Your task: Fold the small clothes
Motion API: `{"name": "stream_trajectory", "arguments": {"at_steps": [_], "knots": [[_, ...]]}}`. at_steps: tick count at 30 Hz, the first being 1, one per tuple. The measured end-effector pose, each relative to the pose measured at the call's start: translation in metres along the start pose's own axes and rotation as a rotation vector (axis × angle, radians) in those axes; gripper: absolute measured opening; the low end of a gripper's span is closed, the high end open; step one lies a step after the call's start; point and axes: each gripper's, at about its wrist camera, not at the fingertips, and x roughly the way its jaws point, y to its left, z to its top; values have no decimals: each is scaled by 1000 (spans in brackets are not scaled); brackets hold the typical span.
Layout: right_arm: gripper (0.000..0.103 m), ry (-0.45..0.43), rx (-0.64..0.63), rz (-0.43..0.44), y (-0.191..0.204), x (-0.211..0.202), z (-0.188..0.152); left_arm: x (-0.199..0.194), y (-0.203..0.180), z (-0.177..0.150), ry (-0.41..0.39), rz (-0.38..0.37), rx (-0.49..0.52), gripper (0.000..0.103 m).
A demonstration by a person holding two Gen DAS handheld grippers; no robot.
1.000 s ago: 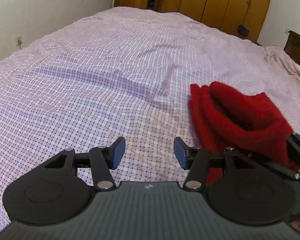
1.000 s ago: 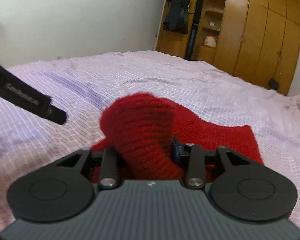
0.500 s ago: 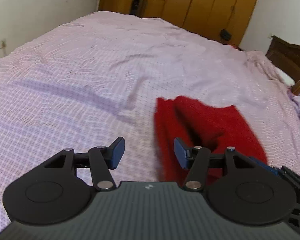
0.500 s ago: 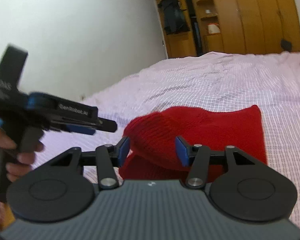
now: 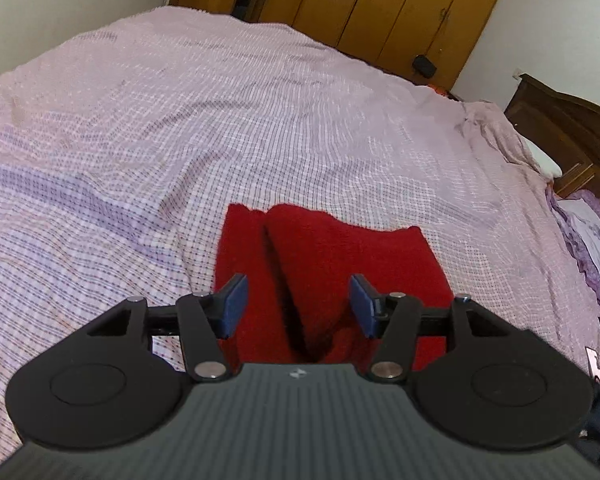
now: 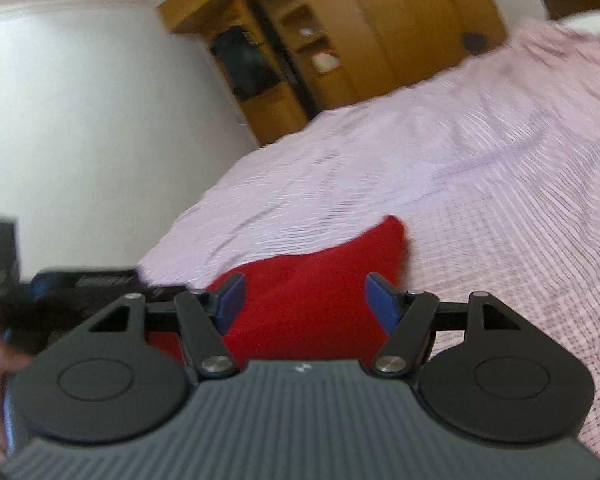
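A red knitted garment (image 5: 332, 256) lies folded on the pink checked bedspread (image 5: 220, 120), one layer doubled over another with a dark crease down its left side. My left gripper (image 5: 298, 306) is open and empty, just above the garment's near edge. My right gripper (image 6: 306, 300) is open and empty, tilted, over the same red garment (image 6: 312, 284). The left gripper's black body (image 6: 80, 284) shows at the left of the right wrist view, which is blurred.
Wooden wardrobes (image 5: 380, 4) stand beyond the bed's far end. A dark wooden headboard (image 5: 572, 132) and a pillow (image 5: 540, 156) are at the right. A white wall (image 6: 80, 120) runs along the bed's left side.
My right gripper opened and let go of the red garment, which now lies flat and folded. My left gripper moved right over the garment. The right gripper tilted and drew back.
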Motion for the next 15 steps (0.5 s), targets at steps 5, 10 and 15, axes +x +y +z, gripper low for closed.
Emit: {"name": "stream_trajectory", "arguments": {"at_steps": [5,10,15], "knots": [[69,109,108,-18,-41,45,7,-3,-1,3,-12,-25,-12,62],[69,196,238,93,-67,81,-1,4,-11,11,22,-38,-9,68],[71,207,289,170,-84,91,-9,32,-20,0,94,20,23,68]]}}
